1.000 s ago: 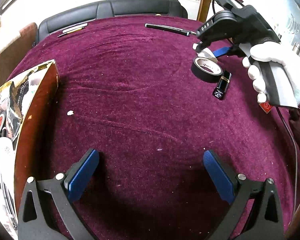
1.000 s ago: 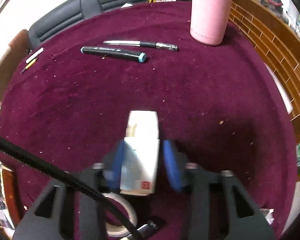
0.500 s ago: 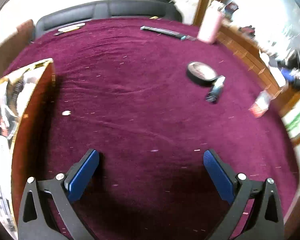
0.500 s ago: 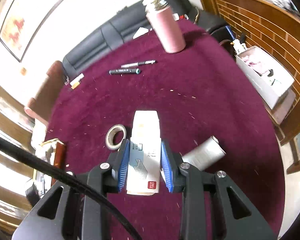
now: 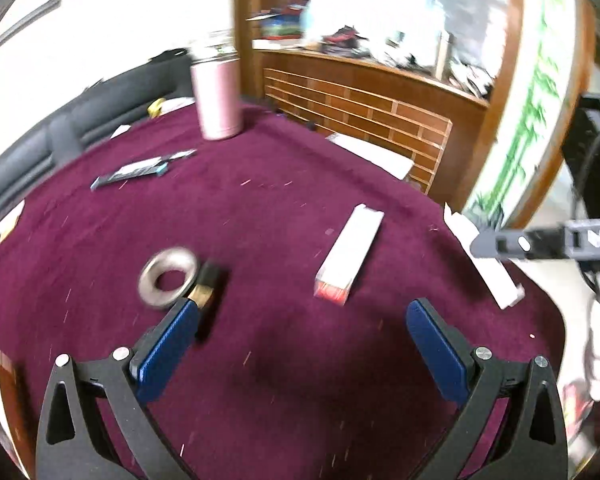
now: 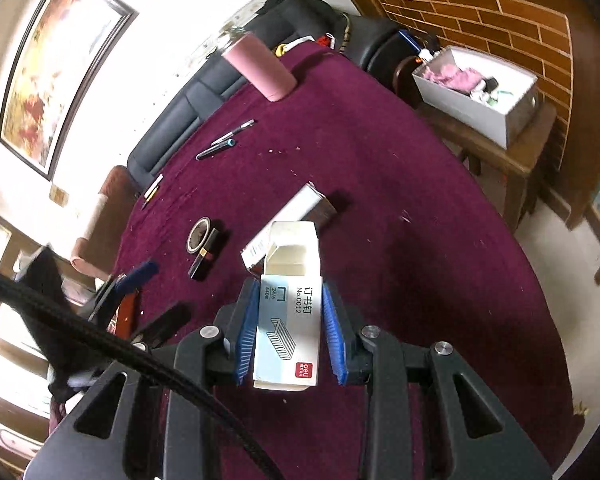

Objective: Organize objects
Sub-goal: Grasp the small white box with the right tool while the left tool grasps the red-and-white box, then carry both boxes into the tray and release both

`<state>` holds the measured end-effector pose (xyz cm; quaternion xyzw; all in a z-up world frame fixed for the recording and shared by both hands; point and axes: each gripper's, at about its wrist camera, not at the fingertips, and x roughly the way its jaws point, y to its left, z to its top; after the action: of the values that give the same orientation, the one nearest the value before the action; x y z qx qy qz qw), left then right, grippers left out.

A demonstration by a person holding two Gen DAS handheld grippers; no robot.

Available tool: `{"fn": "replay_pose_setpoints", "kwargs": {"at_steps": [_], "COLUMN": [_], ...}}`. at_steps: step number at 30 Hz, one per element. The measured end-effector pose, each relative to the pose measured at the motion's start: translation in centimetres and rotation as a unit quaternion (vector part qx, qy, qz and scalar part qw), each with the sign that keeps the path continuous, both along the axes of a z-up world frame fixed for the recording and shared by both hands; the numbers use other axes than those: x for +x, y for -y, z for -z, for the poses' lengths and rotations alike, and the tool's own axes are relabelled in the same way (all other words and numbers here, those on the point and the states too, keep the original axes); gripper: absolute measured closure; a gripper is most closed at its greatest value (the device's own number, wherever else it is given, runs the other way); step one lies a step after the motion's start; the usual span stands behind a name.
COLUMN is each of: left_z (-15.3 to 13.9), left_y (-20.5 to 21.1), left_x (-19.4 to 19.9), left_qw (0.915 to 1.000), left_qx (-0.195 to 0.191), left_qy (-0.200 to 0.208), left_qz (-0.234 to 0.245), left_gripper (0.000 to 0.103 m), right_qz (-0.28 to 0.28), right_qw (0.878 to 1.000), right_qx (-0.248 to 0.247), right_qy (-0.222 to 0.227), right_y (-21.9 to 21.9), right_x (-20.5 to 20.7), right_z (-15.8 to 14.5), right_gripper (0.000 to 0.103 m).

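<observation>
Round table under a deep maroon velvet cloth (image 6: pixel 380 184), speckled with pale lint.

Tall matte pink cylinder flask (image 6: pixel 260 70) stands upright near the far edge. A second ago it filled the right wrist view; now it sits small and distant, so the right gripper (image 6: pixel 290 332) has risen and pulled well back from the table.

Long white carton with a red end (image 5: pixel 350 254) lies flat mid-cloth.

Small pale blue and white staple box (image 6: pixel 288 320) is pinched between the right gripper's blue pads, clear of the cloth, its top flap standing open and the inside apparently empty. Same grip as before; likely being carried off to be put away.

Left gripper (image 5: pixel 300 344) is spread wide and empty. Its view has swung from bare cloth to the grey tape roll (image 5: pixel 168 278) and the black and gold lipstick tube (image 5: pixel 206 286) beside it, probably next.

Box reads "No.0012", "24/6", Chinese characters, a red "deli" badge.
</observation>
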<state>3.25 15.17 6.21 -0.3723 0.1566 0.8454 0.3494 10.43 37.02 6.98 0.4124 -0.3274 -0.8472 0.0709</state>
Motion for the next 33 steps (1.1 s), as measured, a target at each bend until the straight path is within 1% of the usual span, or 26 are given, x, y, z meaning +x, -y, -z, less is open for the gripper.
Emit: {"fn": "replay_pose_setpoints", "kwargs": {"at_steps": [5,9,10,12,14,15,16,17,18,21,25,27,31,33], "left_z": [1.6,3.0,3.5,4.3,5.1,5.4,5.1,4.9,4.7,3.8,2.5,2.1,1.8,1.8], "left_y": [-5.8,-8.2,-9.0,-9.3,-9.9,-10.0,-9.7,-9.4,-9.2,-8.1,-6.0,-4.6,-2.0,-0.7], "left_x": [-2.1,-2.5,-2.6,-2.3,-1.9,-1.8,-1.8,-1.9,-1.9,-1.1,-0.2,0.2,0.9,1.3], "left_qw": [0.9983,0.9961,0.9950,0.9932,0.9910,0.9906,0.9927,0.9928,0.9932,0.9951,0.9971,0.9974,0.9968,0.9964], "left_qx": [-0.043,-0.071,-0.085,-0.102,-0.120,-0.120,-0.095,-0.089,-0.083,-0.067,-0.022,-0.006,0.018,0.026], "left_qy": [0.003,-0.004,-0.011,-0.014,-0.010,0.001,0.023,0.039,0.046,0.046,0.062,0.067,0.078,0.080], "left_qz": [0.040,0.051,0.052,0.055,0.058,0.065,0.071,0.070,0.066,0.057,0.038,0.027,0.008,-0.001], "left_gripper": [0.002,0.002,0.002,0.004,0.016,0.036,0.062,0.073,0.080,0.080,0.080,0.080,0.080,0.080], "right_qz": [0.005,0.010,0.010,0.010,0.011,0.012,0.013,0.014,0.015,0.017,0.017,0.014,0.006,0.008], "right_qw": [1.000,0.999,0.999,0.999,0.999,0.999,0.999,1.000,1.000,1.000,1.000,0.999,0.993,0.987], "right_qx": [-0.024,-0.035,-0.036,-0.035,-0.032,-0.032,-0.029,-0.024,-0.021,-0.015,0.013,0.036,0.106,0.154], "right_qy": [0.000,-0.001,-0.001,0.001,0.004,0.005,0.006,0.007,0.008,0.008,0.017,0.028,0.052,0.053], "right_y": [-1.0,-1.4,-1.5,-1.6,-1.6,-1.5,-1.6,-1.5,-1.5,-1.3,-0.7,0.1,2.5,3.7], "right_x": [1.0,1.4,1.4,1.3,1.2,1.1,1.0,0.9,0.8,0.2,-2.3,-3.9,-6.2,-6.6], "right_z": [0.8,1.3,1.5,1.8,2.2,2.4,2.6,2.7,2.8,3.0,3.2,3.3,3.6,3.2], "right_gripper": [0.073,0.073,0.073,0.073,0.073,0.073,0.073,0.073,0.073,0.073,0.073,0.073,0.073,0.073]}}
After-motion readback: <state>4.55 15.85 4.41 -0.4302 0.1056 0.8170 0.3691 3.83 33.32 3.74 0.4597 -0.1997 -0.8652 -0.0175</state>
